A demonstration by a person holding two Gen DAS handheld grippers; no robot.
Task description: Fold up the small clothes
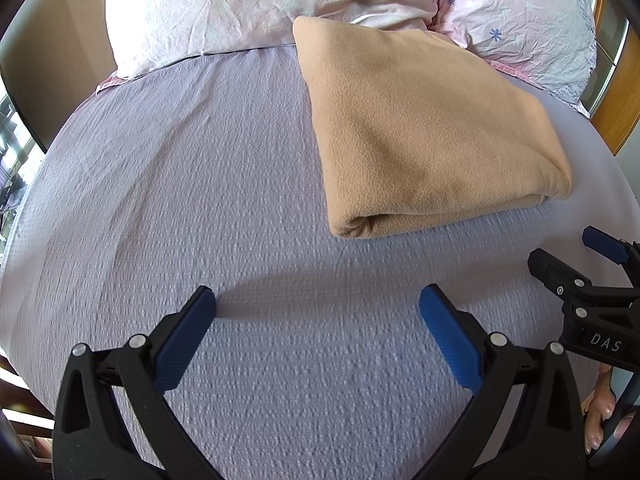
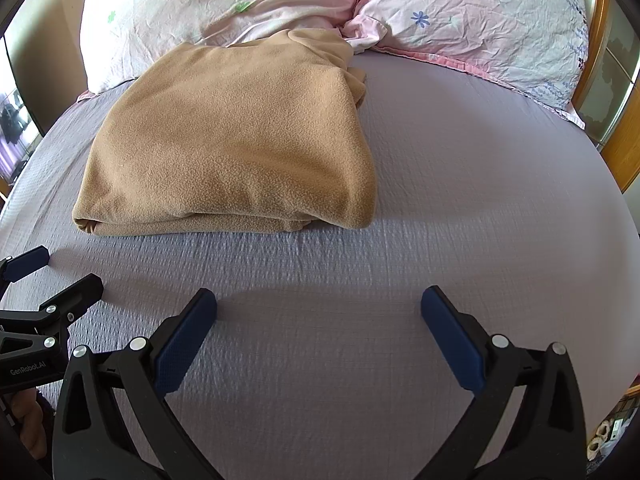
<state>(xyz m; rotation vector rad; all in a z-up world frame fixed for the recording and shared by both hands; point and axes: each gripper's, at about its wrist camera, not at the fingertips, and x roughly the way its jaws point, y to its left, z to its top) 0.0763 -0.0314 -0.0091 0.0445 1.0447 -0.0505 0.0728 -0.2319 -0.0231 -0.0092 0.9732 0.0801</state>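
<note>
A tan fleece garment (image 1: 424, 132) lies folded into a thick rectangle on the lilac bed sheet (image 1: 200, 200), its far end touching the pillows. It also shows in the right wrist view (image 2: 240, 140). My left gripper (image 1: 318, 300) is open and empty, hovering above the sheet, near and left of the garment. My right gripper (image 2: 319, 300) is open and empty, above the sheet, near and right of it. Each gripper shows at the edge of the other's view: the right one (image 1: 568, 256), the left one (image 2: 60, 272).
Two floral pink-white pillows (image 2: 224, 0) (image 2: 480, 16) lie along the head of the bed. A wooden bed frame (image 2: 624, 152) runs along the right edge. A dark headboard and window are at the far left.
</note>
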